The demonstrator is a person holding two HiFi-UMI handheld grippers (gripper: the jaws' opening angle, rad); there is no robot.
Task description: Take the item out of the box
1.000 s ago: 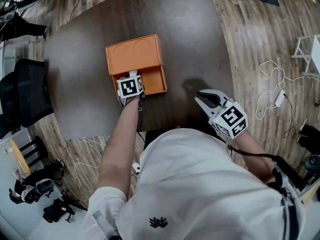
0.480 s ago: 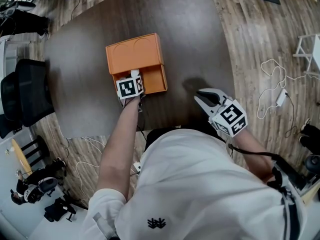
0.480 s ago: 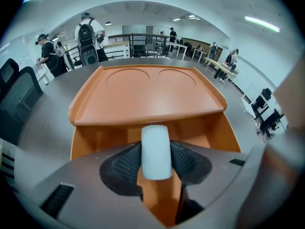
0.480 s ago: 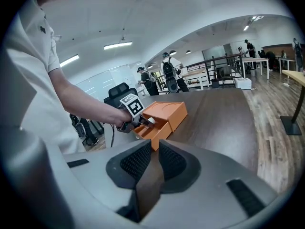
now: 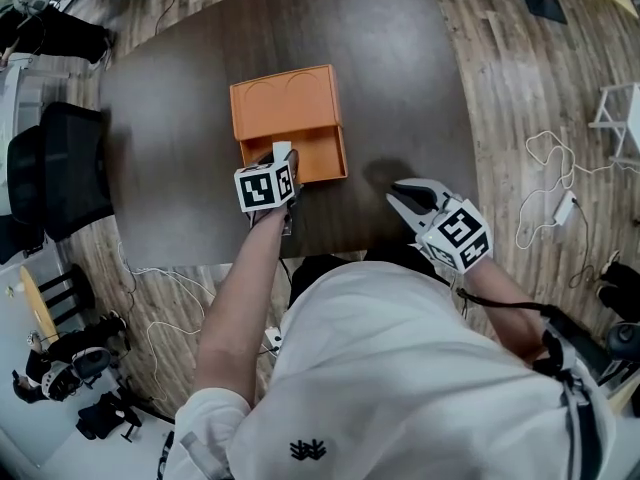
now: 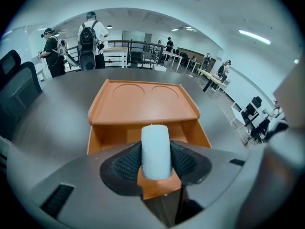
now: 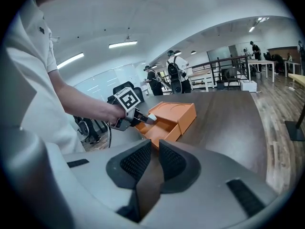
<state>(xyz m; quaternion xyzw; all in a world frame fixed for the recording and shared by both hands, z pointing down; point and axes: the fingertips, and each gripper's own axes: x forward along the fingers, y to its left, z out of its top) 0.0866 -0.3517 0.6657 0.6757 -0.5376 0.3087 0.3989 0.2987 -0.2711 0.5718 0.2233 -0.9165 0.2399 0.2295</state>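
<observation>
Orange box (image 5: 285, 108) on dark table (image 5: 400, 68); box's drawer (image 5: 320, 156) open on person's side; left gripper (image 5: 282, 158) over drawer's near-left corner, jaws clamped on white cylinder (image 6: 156, 149); cylinder sits between ribbed pads, juts forward past them, above drawer's front wall; right gripper (image 7: 153, 163) well to right of box, near table edge, pointing toward box; its jaws narrowly apart, nothing between.
</observation>
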